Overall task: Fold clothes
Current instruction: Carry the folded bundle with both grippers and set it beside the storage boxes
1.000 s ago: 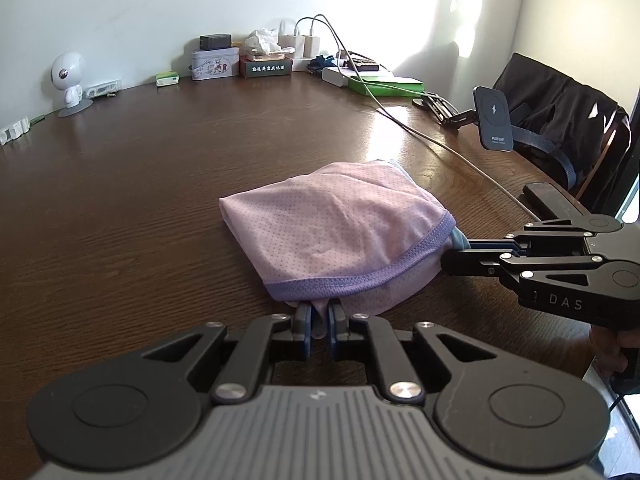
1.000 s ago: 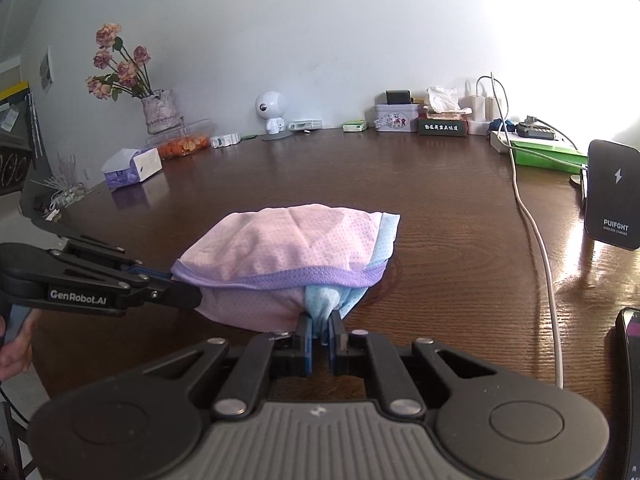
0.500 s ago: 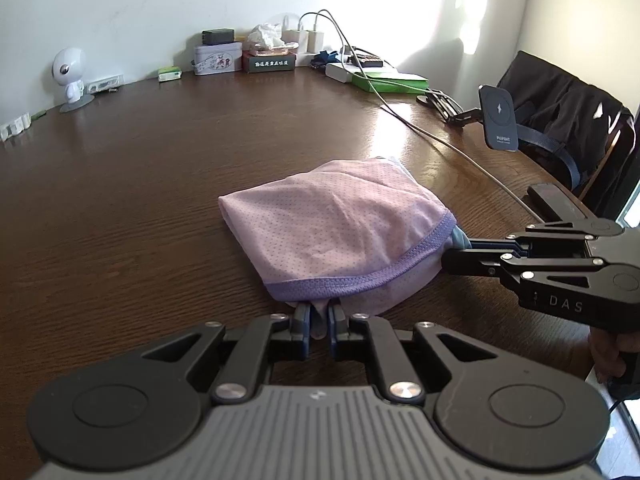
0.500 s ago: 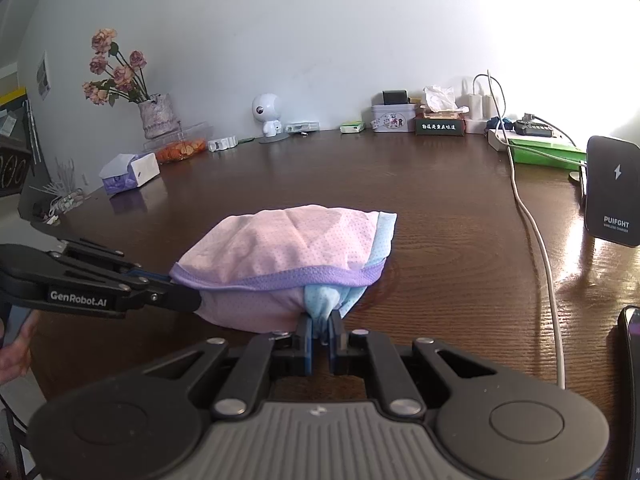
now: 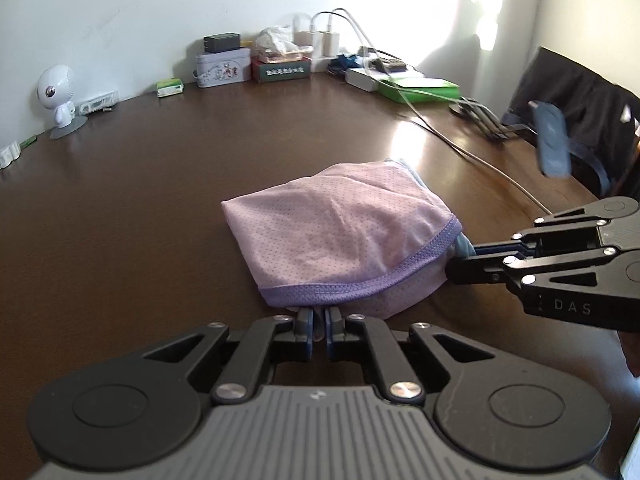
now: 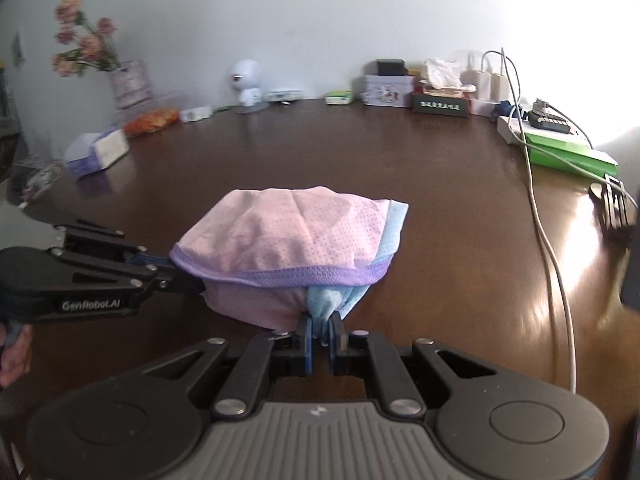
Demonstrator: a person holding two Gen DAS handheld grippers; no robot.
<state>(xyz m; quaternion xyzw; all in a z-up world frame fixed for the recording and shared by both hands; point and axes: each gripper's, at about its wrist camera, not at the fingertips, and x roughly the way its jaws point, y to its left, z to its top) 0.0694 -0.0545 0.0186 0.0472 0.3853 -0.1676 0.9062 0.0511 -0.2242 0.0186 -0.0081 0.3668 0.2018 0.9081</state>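
— Where's the garment?

— The pink mesh garment [image 5: 340, 236] sits folded mid-table, the left gripper [image 5: 319, 322] and right gripper [image 6: 320, 334] each with jaws clenched on its near hem.

— How should it be carried?

— Level and together, I'd say — uneven pulls would spill the fold.

— Surroundings?

— The brown table [image 5: 140, 200] is bare nearby; a white cable [image 6: 548, 240] trails on the right, boxes line the wall.
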